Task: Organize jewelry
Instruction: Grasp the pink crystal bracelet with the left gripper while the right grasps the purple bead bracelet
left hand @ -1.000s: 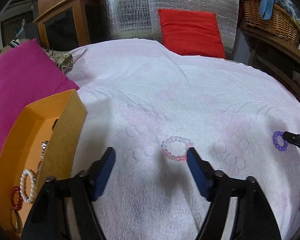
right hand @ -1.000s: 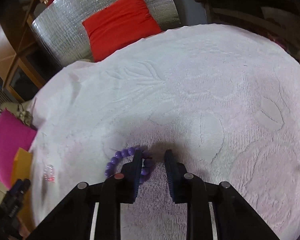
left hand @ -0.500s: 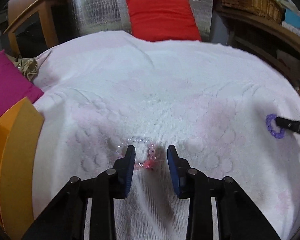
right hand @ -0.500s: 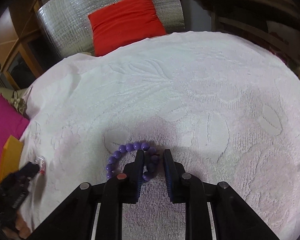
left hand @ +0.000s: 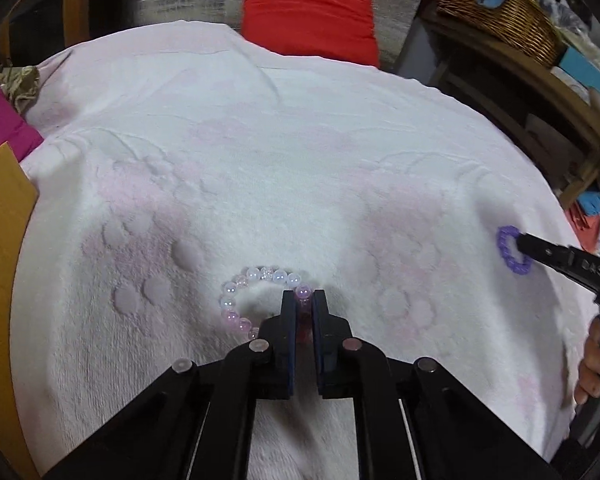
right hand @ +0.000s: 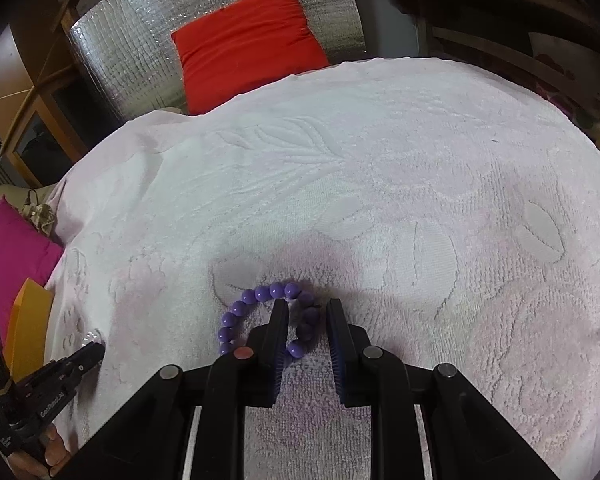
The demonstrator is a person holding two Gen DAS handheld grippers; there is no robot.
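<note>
1. While both pairs of tongs point down at the white towel (left hand: 300, 160), the left tongs (left hand: 304, 300) have just been closing and now stand pinched on the near right side of the pale pink bracelet (left hand: 256, 280), with a bead showing in the slit between the blue pads.
2. The rest of that bracelet curves out to the left of the pads and lies flat on the towel.
3. The right tongs (right hand: 307, 312) are narrow but not fully together; the right side of the purple bracelet (right hand: 256, 300) sits between the pads, and whether they actually press on its beads I cannot tell.
4. The remaining purple beads arc out to the left of the left pad, resting on the towel.
5. In the left wrist view the purple bracelet shows at the far right of the towel, at the tip of the other tongs, well apart from the pink one.
6. An orange box (left hand: 0, 240) stands at the left edge of the towel, with a magenta cushion (right hand: 8, 248) beside it.
7. Beyond the towel lie a red cushion (right hand: 248, 40) against a silver quilted sheet (right hand: 132, 64), and a wicker basket (left hand: 500, 12) on a wooden shelf at the right.
</note>
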